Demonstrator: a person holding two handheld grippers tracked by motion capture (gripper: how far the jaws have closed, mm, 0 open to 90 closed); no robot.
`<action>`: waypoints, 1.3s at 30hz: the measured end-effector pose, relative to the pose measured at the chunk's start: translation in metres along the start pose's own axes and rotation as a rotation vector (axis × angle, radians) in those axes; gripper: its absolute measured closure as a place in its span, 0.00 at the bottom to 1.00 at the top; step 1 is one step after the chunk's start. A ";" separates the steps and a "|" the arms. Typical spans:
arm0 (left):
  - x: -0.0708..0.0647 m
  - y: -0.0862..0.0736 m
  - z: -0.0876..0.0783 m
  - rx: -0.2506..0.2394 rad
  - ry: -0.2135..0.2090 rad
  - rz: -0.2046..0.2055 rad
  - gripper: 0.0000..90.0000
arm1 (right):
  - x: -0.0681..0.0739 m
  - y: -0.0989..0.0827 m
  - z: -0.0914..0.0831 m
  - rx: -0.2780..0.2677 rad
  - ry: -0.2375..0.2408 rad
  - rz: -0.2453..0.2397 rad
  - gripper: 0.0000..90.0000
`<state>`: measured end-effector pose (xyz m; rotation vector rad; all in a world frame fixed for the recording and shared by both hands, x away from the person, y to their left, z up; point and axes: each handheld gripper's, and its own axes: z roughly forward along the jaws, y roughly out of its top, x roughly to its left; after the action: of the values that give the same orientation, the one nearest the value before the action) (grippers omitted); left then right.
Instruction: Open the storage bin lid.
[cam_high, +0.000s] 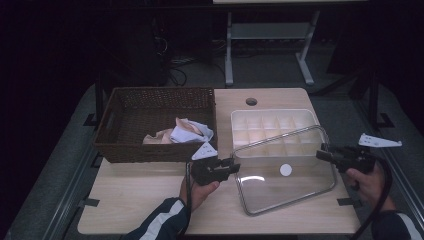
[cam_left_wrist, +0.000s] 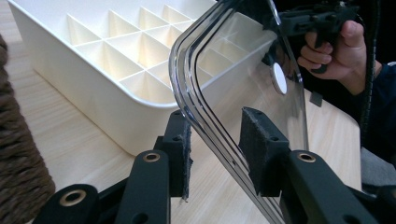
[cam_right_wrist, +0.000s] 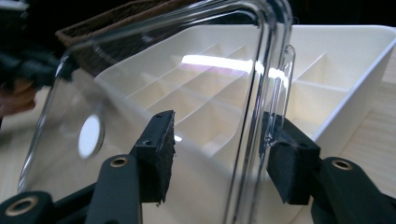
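At the far left of my table (cam_high: 150, 200), a dark wicker basket (cam_high: 155, 150) holds crumpled cloth, white and peach (cam_high: 182, 132), bunched toward its right near corner. A round hole (cam_high: 251, 101) pierces the tabletop at the far edge, just right of the basket. Strips of dark tape (cam_high: 347, 201) mark the table's near right and near left edges. Beyond the table, on the grey floor, the white legs of another desk (cam_high: 229, 55) stand in shadow, with cables (cam_high: 175, 70) trailing to their left.
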<state>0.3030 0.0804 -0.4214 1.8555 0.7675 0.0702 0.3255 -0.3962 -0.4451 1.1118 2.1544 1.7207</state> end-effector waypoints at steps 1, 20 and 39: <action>0.001 0.000 -0.001 -0.001 -0.004 -0.004 0.72 | 0.004 -0.002 -0.004 0.004 0.004 -0.007 0.52; -0.009 -0.018 0.000 0.169 0.017 0.073 0.67 | 0.055 -0.038 -0.036 0.277 -0.017 -0.078 0.48; -0.025 -0.034 -0.006 0.327 0.019 0.111 0.62 | 0.066 -0.042 -0.029 0.390 0.003 -0.073 0.42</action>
<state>0.2653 0.0796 -0.4403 2.2107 0.7203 0.0342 0.2445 -0.3789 -0.4536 1.0933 2.5685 1.3048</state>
